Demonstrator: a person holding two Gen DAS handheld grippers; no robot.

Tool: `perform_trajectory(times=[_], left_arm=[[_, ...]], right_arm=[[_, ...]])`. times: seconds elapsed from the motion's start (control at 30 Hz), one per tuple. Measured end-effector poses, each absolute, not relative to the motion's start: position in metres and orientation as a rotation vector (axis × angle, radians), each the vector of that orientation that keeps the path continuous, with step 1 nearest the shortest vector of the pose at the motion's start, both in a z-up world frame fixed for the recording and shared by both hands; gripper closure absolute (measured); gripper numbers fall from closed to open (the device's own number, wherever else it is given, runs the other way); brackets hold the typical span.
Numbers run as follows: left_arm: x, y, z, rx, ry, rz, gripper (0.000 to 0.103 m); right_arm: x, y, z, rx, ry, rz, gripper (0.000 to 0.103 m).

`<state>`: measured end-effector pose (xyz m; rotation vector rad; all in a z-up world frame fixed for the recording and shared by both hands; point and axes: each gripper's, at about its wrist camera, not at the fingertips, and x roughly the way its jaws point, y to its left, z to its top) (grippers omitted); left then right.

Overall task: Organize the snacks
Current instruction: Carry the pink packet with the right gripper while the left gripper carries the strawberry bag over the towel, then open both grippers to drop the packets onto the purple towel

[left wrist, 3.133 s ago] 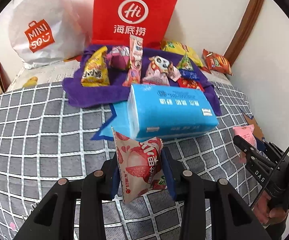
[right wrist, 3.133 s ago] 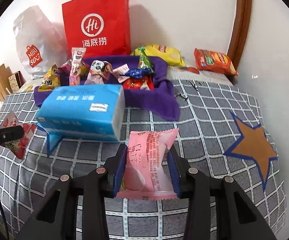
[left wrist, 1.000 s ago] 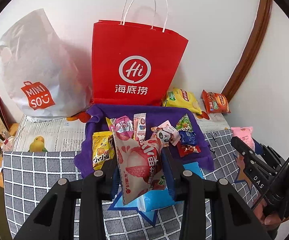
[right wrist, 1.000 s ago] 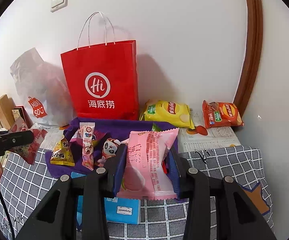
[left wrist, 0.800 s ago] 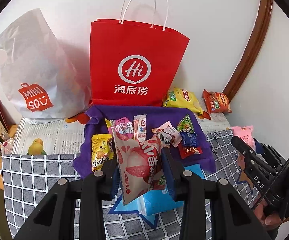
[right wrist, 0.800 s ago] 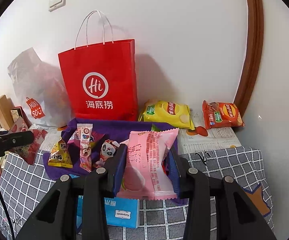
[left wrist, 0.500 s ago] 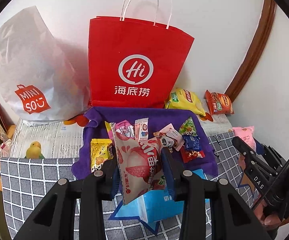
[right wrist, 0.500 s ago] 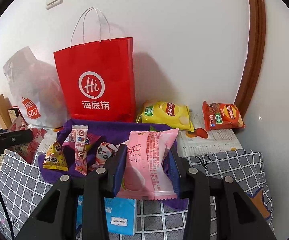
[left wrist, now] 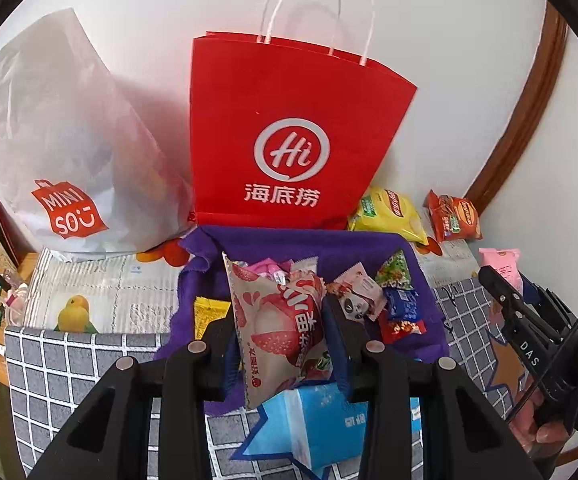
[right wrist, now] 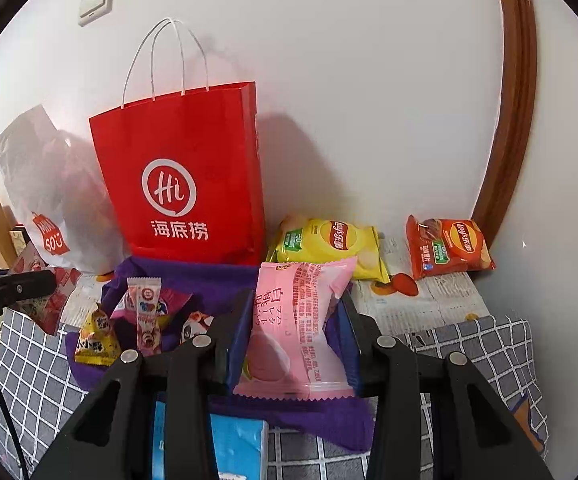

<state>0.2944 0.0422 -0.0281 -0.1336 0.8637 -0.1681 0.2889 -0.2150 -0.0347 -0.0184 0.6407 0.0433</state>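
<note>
My left gripper point(left wrist: 279, 320) is shut on a lychee-print snack pack point(left wrist: 279, 328) and holds it up in front of the purple cloth point(left wrist: 305, 244). My right gripper point(right wrist: 293, 328) is shut on a pink peach snack pack point(right wrist: 293, 320); it also shows at the right of the left wrist view point(left wrist: 499, 260). Several small snacks point(left wrist: 399, 304) lie on the purple cloth point(right wrist: 217, 276). A red Hi paper bag point(left wrist: 293, 132) stands open behind the cloth against the wall, also in the right wrist view point(right wrist: 185, 176).
A white Miniso bag point(left wrist: 61, 152) leans left of the red bag. A yellow chip bag point(right wrist: 329, 248) and an orange chip bag point(right wrist: 445, 248) lie at the right by the wall. A blue tissue pack point(left wrist: 325, 424) lies in front of the cloth on the grey checked cover point(left wrist: 69, 368).
Both grippers have risen and moved closer to the red bag, each still holding its pack. The bag and cloth look nearer and the tissue pack sits lower in view.
</note>
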Motion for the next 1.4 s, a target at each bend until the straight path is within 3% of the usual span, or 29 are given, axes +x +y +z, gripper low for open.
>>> perform_trajectory(times=[0.4, 1.4], left_arm=[[0.324, 0.053, -0.041, -0.163, 0.886, -0.143, 0.068], [0.380, 0.022, -0.119, -0.174, 1.018, -0.208, 0.067]], right_arm=[[0.320, -0.218, -0.039, 0.012, 0.651, 0.053, 0.063], [0.385, -0.190, -0.139, -0.046, 0.886, 0.087, 0.062]])
